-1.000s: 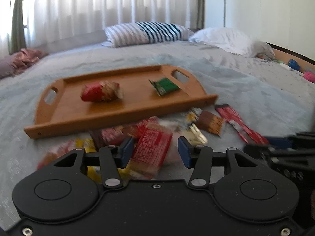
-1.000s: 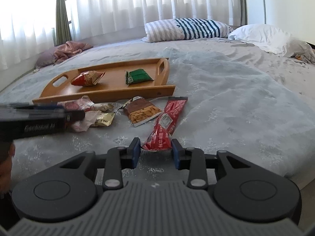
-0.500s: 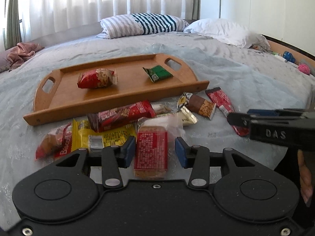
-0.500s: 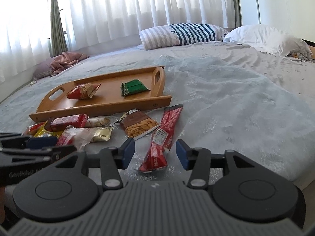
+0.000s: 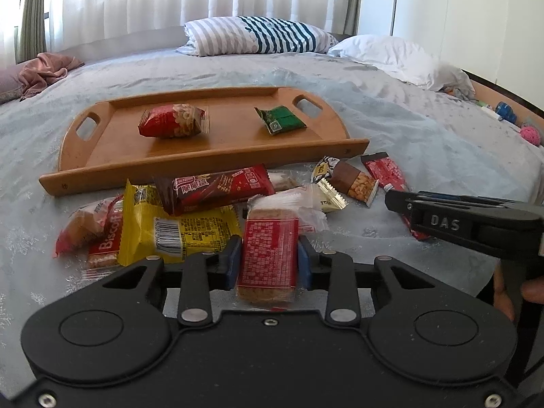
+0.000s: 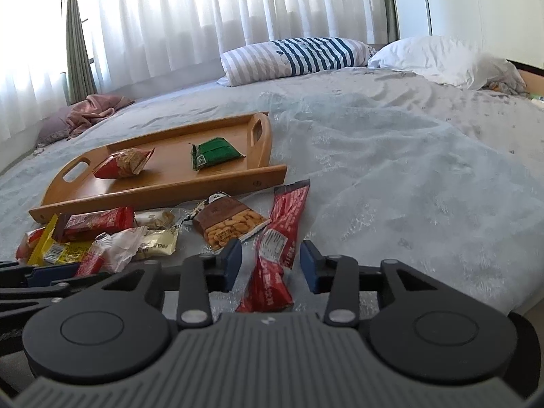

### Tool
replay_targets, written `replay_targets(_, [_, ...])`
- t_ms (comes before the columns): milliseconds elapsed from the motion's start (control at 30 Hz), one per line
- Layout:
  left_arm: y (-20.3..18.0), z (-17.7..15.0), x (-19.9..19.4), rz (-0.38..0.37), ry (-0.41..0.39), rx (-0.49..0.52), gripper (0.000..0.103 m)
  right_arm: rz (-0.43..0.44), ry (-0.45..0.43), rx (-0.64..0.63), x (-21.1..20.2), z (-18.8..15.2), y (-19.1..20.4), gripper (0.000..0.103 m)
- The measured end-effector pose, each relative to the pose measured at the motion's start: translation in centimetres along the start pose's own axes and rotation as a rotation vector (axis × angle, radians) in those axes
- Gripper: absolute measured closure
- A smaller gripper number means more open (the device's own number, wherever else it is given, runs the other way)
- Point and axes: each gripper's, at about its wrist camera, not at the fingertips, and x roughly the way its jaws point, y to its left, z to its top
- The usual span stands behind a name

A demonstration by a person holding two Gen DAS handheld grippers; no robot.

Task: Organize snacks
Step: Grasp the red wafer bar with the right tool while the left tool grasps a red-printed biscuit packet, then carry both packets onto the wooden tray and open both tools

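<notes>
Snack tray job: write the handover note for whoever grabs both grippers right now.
Left gripper: shut on the red cracker pack, low over the bed.
Right gripper: open, straddling the long red bar, not gripping.
Wooden tray: holds a red snack bag and a green packet.
Left to do: the pile in front of the tray, including the yellow pack, chocolate wafer bar and peanut bar.
</notes>
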Motion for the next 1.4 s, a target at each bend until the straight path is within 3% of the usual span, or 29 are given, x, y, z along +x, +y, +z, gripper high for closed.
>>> replay_targets(100, [0.0, 0.1, -0.3, -0.003, -0.012, -0.021, 0.072, -0.030, 0.004, -0.021, 0.4, -0.1, 0.3, 0.072])
replay_targets(400, [-0.4, 1.5, -1.8, 0.011, -0.066, -0.010, 0.072, -0.041, -0.034, 0.001, -0.6, 0.2, 0.0, 0.078])
replay_targets(900, [1.0, 3.3, -2.7, 0.078, -0.113, -0.038, 0.072, -0.059, -0.110, -0.025, -2.5, 1.4, -0.2, 0.079])
replay_targets(1100, [2.9, 5.2, -2.5, 0.118, -0.132, -0.060, 0.072, -0.032, -0.148, -0.027, -2.1, 3.5, -0.5, 0.079])
replay_targets(1400, [6.9, 9.6, -0.6, 0.176, -0.149, -0.106, 0.072, 0.088, -0.170, -0.048, 0.7, 8.3, 0.2, 0.079])
